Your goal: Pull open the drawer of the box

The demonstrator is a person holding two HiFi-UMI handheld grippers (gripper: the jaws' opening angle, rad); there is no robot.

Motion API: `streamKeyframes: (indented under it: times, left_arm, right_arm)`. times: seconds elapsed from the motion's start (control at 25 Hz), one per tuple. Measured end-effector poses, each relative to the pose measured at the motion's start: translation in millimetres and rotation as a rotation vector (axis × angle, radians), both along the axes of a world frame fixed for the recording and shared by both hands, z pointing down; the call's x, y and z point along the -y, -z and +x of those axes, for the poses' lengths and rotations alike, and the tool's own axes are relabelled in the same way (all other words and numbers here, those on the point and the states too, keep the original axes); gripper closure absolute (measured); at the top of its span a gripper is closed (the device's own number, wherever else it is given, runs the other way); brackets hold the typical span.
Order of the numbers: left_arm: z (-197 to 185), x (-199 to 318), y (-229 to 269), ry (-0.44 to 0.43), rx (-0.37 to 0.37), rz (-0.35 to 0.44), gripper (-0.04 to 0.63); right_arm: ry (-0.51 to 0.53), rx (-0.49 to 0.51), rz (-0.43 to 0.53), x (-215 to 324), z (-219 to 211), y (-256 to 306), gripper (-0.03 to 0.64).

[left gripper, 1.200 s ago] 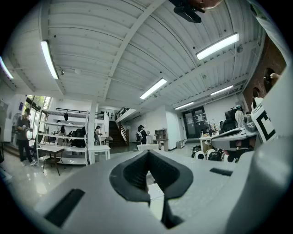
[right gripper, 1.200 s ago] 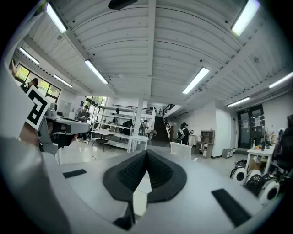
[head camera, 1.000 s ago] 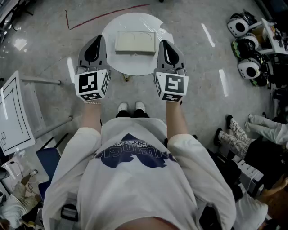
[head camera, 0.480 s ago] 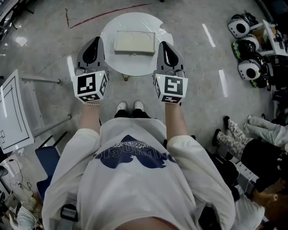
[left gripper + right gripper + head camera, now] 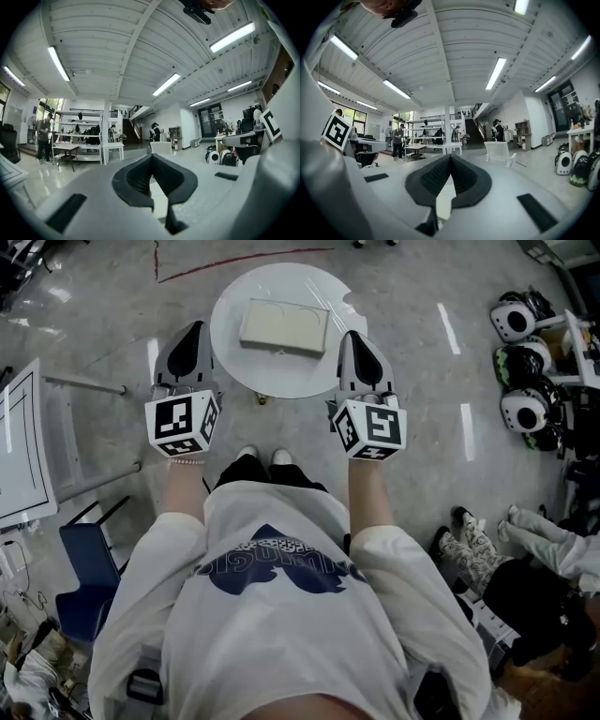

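So, drawer: not discernible on box [image 5: 284, 326].
left gripper [image 5: 193, 330]: level, 8 o'clock of table [image 5: 231, 302], jaws together, empty.
right gripper [image 5: 351, 337]: level, 4 o'clock, jaws together, empty.

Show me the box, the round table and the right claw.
box [image 5: 284, 326], head view, middle of its top face.
round table [image 5: 281, 378], head view, bare surface near its front edge.
right claw [image 5: 351, 339], head view, at its closed tips.

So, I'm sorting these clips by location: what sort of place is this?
Probably a large open workshop or lab hall, not a home: long strip lights on a ribbed ceiling, open shelving with people nearby, and a polished floor around the small round table.
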State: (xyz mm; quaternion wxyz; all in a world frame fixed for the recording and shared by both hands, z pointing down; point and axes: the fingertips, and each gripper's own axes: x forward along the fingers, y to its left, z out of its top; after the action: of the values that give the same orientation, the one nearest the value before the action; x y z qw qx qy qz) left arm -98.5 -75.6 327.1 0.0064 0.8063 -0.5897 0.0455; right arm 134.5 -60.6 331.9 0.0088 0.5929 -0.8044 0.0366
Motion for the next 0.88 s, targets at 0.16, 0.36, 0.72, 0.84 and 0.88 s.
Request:
streamKeyframes:
  times: [0.16, 0.36, 0.72, 0.84, 0.88]
  left_arm:
    - [-7, 5, -21, 0.009, -0.010, -0.079, 0.588]
    - [-4, 26, -63, -0.037, -0.017, -0.228, 0.540]
    - [7, 73, -161, -0.162, 0.006, -0.537, 0.457]
    - [10, 82, -192, -0.184, 0.019, -0.618, 0.442]
    - [11, 85, -202, -0.190, 0.018, -0.647, 0.439]
  right_arm:
    - [0.004, 0.024, -0.019, 10, 11, -8, 0.611]
    - [-0.018, 0.037, -0.069, 27, 19, -29, 0.592]
    - [-0.099, 0.046, -0.247, 48, 14, -89, 0.492]
    - [-0.115, 0.053, -0.311, 52, 9, -113, 0.471]
    - [-0.119, 0.055, -0.331, 53, 7, -121, 0.468]
